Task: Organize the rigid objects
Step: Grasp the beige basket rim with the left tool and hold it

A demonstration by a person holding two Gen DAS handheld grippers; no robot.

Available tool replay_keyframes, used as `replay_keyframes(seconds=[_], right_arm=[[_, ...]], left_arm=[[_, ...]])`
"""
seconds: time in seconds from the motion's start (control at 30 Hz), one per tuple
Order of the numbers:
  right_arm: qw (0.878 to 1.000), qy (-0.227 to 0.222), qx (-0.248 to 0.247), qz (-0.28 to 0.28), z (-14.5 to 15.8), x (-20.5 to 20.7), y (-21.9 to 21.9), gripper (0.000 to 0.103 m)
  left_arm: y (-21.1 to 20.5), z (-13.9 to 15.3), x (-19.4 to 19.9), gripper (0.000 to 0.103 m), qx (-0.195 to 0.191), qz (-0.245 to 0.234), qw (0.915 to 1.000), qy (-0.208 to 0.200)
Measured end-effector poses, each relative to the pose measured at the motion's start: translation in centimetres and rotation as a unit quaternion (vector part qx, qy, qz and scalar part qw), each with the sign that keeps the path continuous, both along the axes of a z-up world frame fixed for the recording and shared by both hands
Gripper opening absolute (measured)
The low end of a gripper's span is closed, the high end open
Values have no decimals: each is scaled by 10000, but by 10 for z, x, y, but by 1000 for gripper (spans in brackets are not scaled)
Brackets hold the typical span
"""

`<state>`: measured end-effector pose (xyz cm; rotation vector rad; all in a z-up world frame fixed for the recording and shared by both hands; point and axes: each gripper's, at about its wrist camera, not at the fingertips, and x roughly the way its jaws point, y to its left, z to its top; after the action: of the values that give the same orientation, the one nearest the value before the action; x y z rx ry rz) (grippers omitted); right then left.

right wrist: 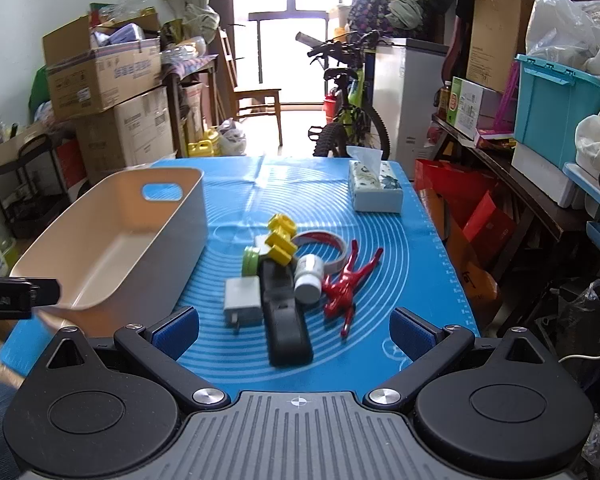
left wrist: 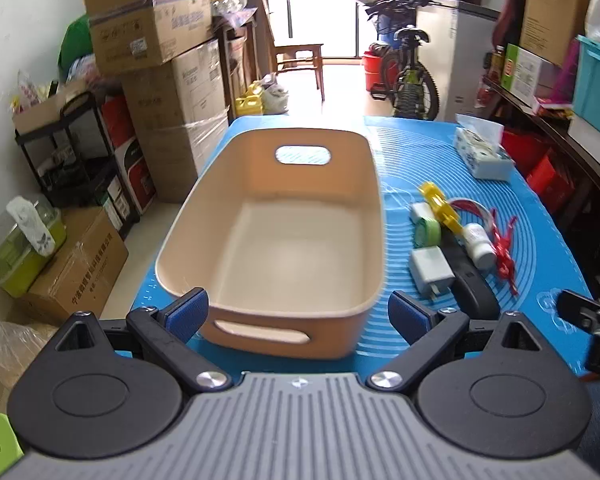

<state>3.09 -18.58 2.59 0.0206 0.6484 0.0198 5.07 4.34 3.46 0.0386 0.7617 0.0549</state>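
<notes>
From the left wrist view, the left hand-held gripper (left wrist: 298, 314) has its fingers spread apart, holding nothing, at the near end of a beige bin (left wrist: 272, 236) that stands empty on the blue mat (left wrist: 440, 160) along the table's left edge. A white charger (left wrist: 432, 270) lies just beside the bin's right wall.

From the right wrist view, the right hand-held gripper (right wrist: 294, 330) is likewise spread and empty above a black remote (right wrist: 284, 320). A white bottle (right wrist: 308, 282), red figure (right wrist: 350, 282) and yellow piece (right wrist: 280, 242) cluster mid-table; a tissue box (right wrist: 376, 188) sits near the far right corner.
</notes>
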Motion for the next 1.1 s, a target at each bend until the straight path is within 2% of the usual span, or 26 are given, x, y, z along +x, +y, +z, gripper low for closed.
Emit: replay_keyframes(seconds=[0.07,0.1,0.4,0.57,0.73,0.93,1.1], right_arm=[[9999,-3,21,-98,0,12,-3,100],[9999,-23,28,-150,0,18,-5,100],[9978,69,48,-661,-16,80,-20,100],[9957,173,-107,-898,-32,114,-25,100],[9933,366,20,-1097,-50,143,-34,100],[9933,659,334,-892,-71,160,-39,97],[9964,678,117,-487,-78,165,-22,93]], left_arm=[[13,-2,13,94,-126,144,9998,88],[18,-2,18,87,-160,239,9996,58],[59,-8,77,87,83,702,9974,112],[72,-20,111,87,157,703,9969,314],[79,-41,135,87,318,626,9954,651],[94,-61,141,87,217,673,9925,998],[100,-64,144,84,205,673,9914,1106]])
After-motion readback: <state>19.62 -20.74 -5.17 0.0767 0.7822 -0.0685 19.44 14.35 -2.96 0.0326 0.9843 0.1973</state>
